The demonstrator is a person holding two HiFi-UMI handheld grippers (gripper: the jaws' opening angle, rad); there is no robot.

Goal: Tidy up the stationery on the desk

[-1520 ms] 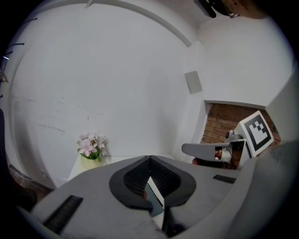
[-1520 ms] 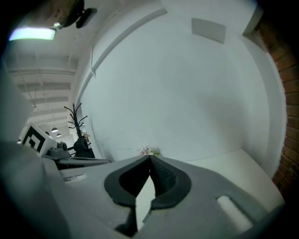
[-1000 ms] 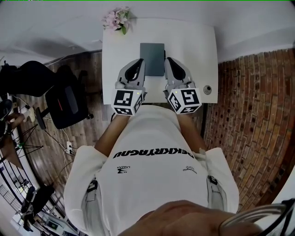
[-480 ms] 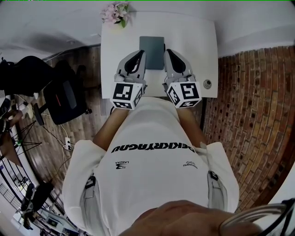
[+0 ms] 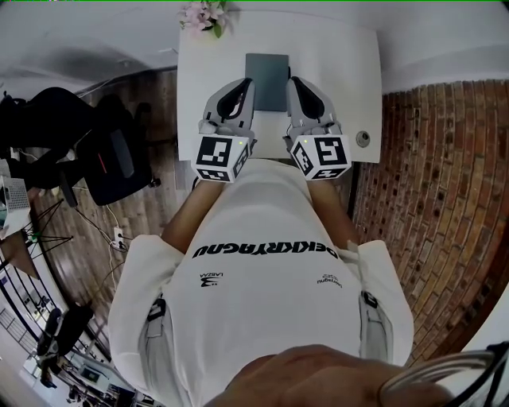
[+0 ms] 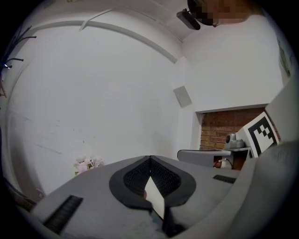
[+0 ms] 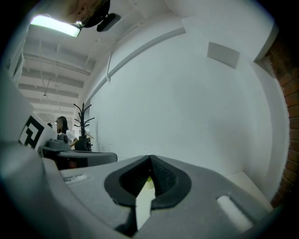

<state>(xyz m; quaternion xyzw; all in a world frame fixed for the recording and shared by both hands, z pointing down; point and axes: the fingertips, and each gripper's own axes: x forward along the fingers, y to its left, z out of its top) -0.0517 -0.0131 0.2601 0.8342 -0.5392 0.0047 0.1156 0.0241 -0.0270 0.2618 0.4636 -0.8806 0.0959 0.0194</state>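
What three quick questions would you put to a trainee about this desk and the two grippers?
1. True or false: the flowers stand at the far left corner of the desk.
2. Where does the notebook lie? A) left of both grippers; B) between the tips of the two grippers; C) on the chair.
3. Fill in: the jaws of the left gripper and the right gripper are both ___ (open or shut).

Key: 1 true; 2 B; 3 shut.
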